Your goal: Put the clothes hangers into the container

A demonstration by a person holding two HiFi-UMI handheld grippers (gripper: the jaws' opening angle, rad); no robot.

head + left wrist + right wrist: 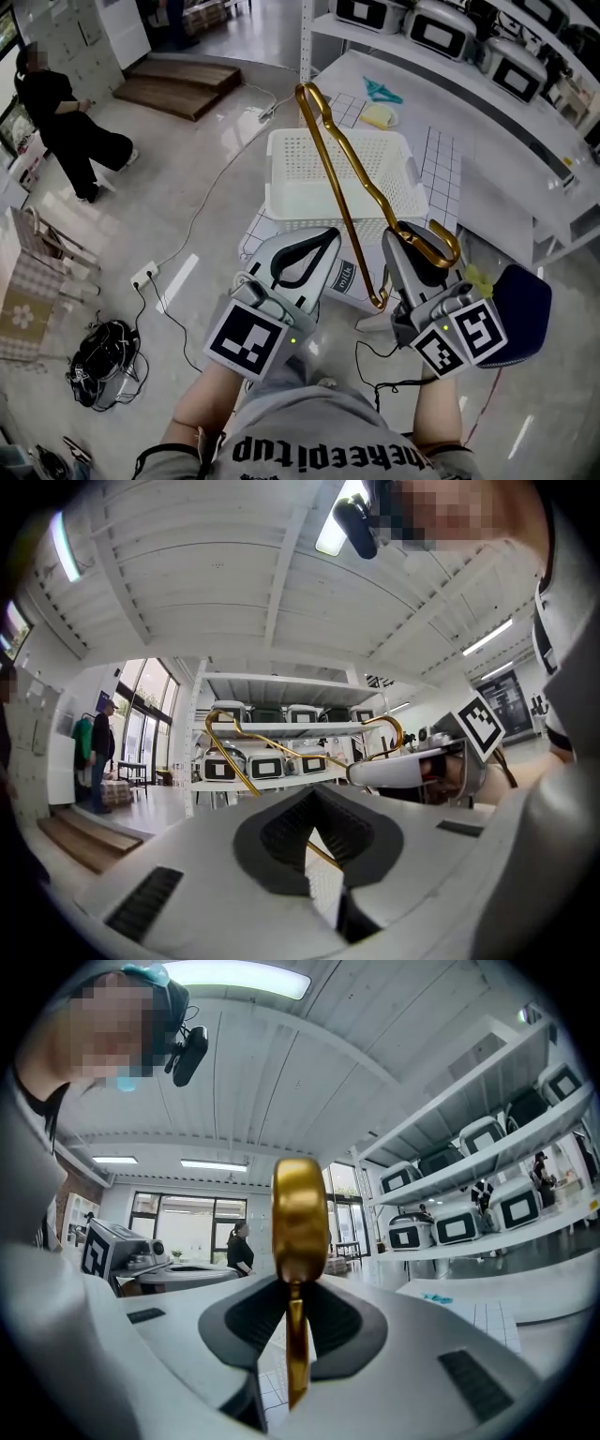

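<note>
A gold clothes hanger (339, 173) slants up over the white perforated basket (281, 155), its hook end low at the right. My right gripper (419, 251) is shut on that hook end, and in the right gripper view the gold metal (300, 1213) stands pinched between the dark pads. My left gripper (314, 246) sits beside it to the left, near the basket's front edge, shut with nothing held. The left gripper view shows the closed pads (281, 832), with the gold hanger (234, 752) and my right gripper (361, 772) beyond them.
A blue hanger (382, 91) and a yellow item (379, 116) lie on the gridded table behind the basket. Shelves with white appliances (441, 28) run along the right. A person (66, 122) stands far left. On the floor are a power strip (143, 275) and a black bag (103, 361).
</note>
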